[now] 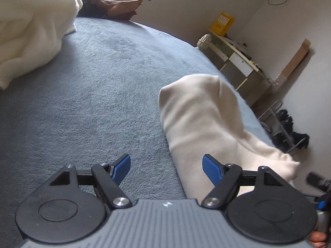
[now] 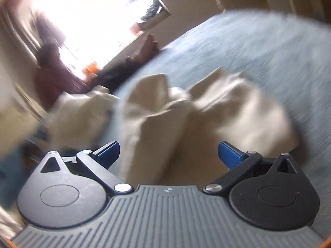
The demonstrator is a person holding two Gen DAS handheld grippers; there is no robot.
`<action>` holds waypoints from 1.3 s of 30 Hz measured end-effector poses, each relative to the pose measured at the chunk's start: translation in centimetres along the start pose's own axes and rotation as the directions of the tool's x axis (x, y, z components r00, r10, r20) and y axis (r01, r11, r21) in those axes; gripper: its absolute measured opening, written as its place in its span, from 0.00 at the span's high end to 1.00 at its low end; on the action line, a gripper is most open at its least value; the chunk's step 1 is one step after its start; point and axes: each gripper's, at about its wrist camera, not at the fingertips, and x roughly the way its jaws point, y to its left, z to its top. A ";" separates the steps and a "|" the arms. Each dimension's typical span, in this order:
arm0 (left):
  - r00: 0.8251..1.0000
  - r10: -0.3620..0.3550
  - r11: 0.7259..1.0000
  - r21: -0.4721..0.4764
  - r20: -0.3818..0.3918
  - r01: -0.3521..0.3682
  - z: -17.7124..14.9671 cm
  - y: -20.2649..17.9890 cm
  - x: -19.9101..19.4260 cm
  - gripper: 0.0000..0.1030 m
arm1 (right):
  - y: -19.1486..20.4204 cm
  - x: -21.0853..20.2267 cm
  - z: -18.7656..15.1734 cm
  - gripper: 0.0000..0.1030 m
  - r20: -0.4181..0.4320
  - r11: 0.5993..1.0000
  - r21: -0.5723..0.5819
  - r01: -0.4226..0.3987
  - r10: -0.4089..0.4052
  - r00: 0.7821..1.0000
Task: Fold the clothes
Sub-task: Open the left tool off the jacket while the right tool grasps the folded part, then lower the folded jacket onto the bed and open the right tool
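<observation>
While both claws stand wide, holding nothing: left gripper low over blue blanket, cream garment rumpled beside its right finger; right gripper faces the bunched cloth, view blurred. Risk: pinching blanket pile along with cloth, or several layers; fold skews.

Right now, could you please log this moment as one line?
left gripper: open, empty | right gripper: open, blurred | cream garment: bunched on blue blanket | fold: unfinished

Open left gripper above cream garment on blue blanket
</observation>
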 end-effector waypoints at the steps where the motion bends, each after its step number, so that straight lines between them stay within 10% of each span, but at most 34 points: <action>1: 1.000 0.014 1.000 0.011 0.007 -0.014 -0.2 -0.3 0.6 0.26 | 0.2 0.9 0.2 0.01 -0.015 1.000 0.024 -0.013 0.013 1.000; 5: 0.999 0.043 0.998 0.047 0.027 -0.044 -0.6 -1.1 2.3 0.23 | 0.8 5.6 1.2 0.18 -0.094 0.999 0.034 0.020 -0.016 0.995; 7: 0.998 0.046 0.997 0.064 0.034 -0.048 -0.8 -1.4 2.8 0.22 | 1.0 7.7 1.6 0.60 -0.131 0.999 0.034 0.034 -0.029 0.991; 10: 0.998 0.047 0.996 0.077 0.035 -0.050 -0.7 -1.8 3.1 0.23 | 2.4 8.4 1.5 0.80 -0.130 0.996 -0.040 0.076 -0.080 0.988; 16: 0.994 -0.013 0.991 0.133 0.108 -0.002 1.0 -4.6 2.2 0.24 | 3.6 3.5 2.2 0.82 0.030 0.972 -0.200 0.121 -0.117 0.993; 26: 0.997 -0.008 0.952 0.307 0.081 -0.017 0.8 -11.0 6.2 0.22 | -0.7 2.6 3.6 0.82 0.064 0.965 -0.176 0.195 -0.186 0.980; 39: 0.998 0.033 0.935 0.350 0.051 -0.049 -0.6 -12.2 8.3 0.14 | -9.0 2.2 3.7 0.64 -0.041 0.955 0.235 0.181 -0.177 0.983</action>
